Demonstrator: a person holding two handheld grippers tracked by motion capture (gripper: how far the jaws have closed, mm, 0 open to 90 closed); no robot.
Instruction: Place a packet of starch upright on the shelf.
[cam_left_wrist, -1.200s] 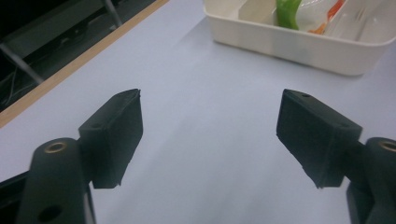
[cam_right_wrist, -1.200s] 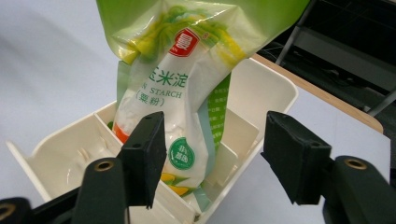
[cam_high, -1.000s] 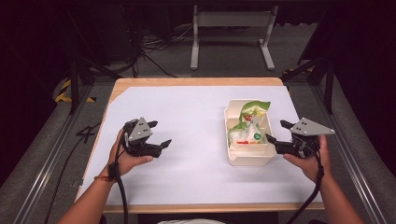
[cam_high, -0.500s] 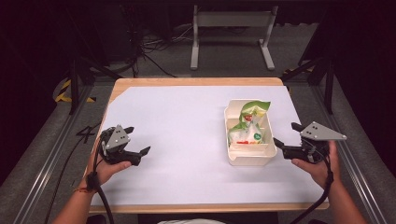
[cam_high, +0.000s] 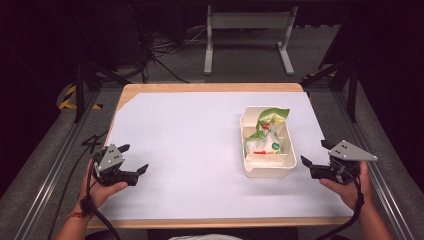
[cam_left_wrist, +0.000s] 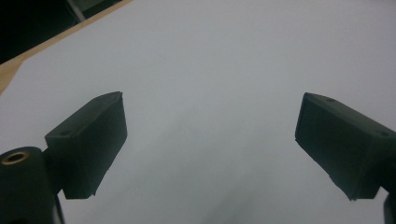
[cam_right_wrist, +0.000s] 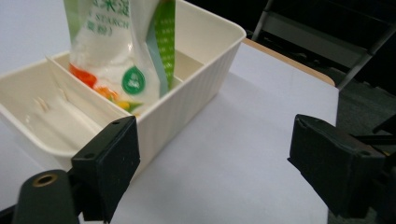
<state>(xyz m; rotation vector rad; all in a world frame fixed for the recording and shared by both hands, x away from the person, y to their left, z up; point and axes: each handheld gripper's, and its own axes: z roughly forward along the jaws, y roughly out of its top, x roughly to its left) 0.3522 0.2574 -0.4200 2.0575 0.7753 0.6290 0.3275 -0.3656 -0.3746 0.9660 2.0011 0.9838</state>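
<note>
**Starch bag seated in bin; both grippers empty and withdrawn**

Starch bag (cam_high: 266, 134) stands in the cream bin (cam_high: 265, 171), at 3 o'clock on the table (cam_high: 200, 87), leaning on the divider, so it seems placed.

High view: left gripper (cam_high: 131, 161) rests at 8 o'clock, right gripper (cam_high: 314, 153) at 4 o'clock; both have retreated outward since a second ago.

Left gripper view: jaws wide over the bare white sheet (cam_left_wrist: 224, 60), having just opened.

Right gripper view: jaws wide, just opened, nothing between them, beside the bin.
</note>
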